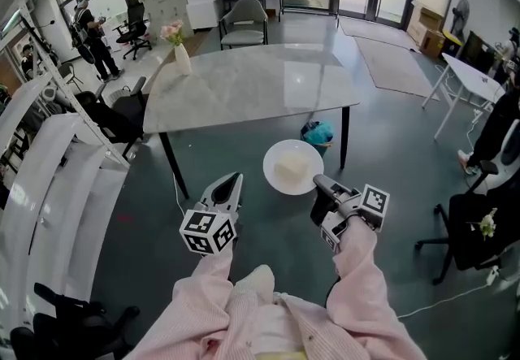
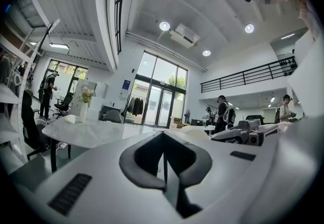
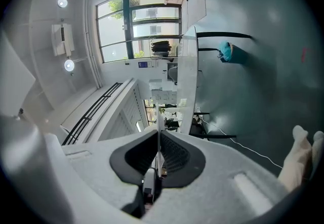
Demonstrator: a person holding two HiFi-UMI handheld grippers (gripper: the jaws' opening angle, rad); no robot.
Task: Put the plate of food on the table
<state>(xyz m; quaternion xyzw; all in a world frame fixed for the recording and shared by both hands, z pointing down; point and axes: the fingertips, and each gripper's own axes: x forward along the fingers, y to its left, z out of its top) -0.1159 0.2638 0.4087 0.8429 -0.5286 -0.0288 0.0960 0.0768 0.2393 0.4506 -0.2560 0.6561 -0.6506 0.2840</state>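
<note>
A white plate carrying a pale block of food hangs in the air over the floor, just in front of the marble table. My right gripper is shut on the plate's near right rim. In the right gripper view that rim shows edge-on as a thin white line between the closed jaws of the right gripper. My left gripper is to the left of the plate, apart from it. It is shut on nothing, as the left gripper shows in its own view.
A vase of flowers stands at the table's far left corner, with a grey chair behind the table. A blue bag lies on the floor under the table's near right side. Office chairs flank both sides, and people stand far off.
</note>
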